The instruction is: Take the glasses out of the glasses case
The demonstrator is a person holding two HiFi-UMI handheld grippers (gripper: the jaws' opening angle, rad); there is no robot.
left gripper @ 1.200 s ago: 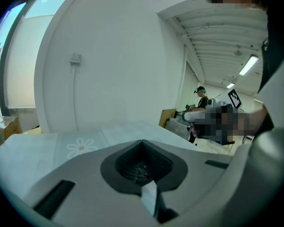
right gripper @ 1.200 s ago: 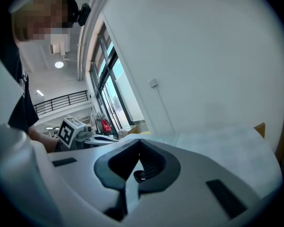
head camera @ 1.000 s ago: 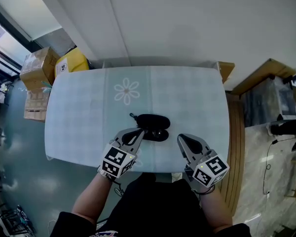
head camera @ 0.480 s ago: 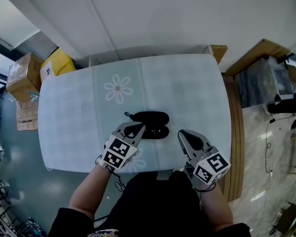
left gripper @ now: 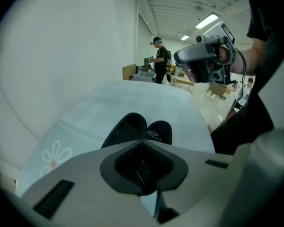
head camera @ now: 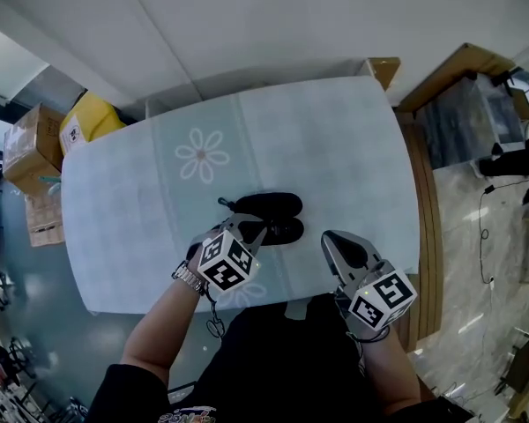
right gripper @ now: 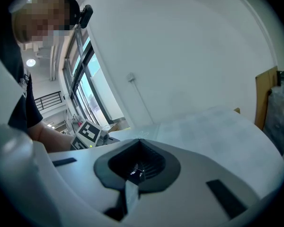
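**Desk** (head camera: 353,166): one. It is covered by a pale blue-green checked cloth with one daisy motif (head camera: 202,155) printed toward the far left corner. The far edge stands against a white wall (head camera: 291,16).

**Room:** The floor is grey-blue off the left edge and light and glossy off the right edge. A wooden panel (head camera: 450,77) stands past the far right corner. Tall windows (right gripper: 87,89) show in the right gripper view. One person (left gripper: 159,60) stands far off in the left gripper view.

**Boxes, floor, off the far left corner:** one yellow box (head camera: 86,117) and two brown cartons (head camera: 28,148).

**Glasses case** (head camera: 269,205): one, black. It lies near the middle of the desk, a little toward the near edge. It shows as two dark oval halves side by side, one nearer the far edge and one nearer the near edge. The glasses cannot be told apart from the dark case.

**Grippers:** two.
- Left gripper (head camera: 251,229): the jaws are clenched together. The tip is at the left end of the case's nearer half, and whether it touches cannot be told.
- Right gripper (head camera: 329,239): the jaws are clenched together with nothing seen between them. It is over the near edge, to the right of the case and apart from it.
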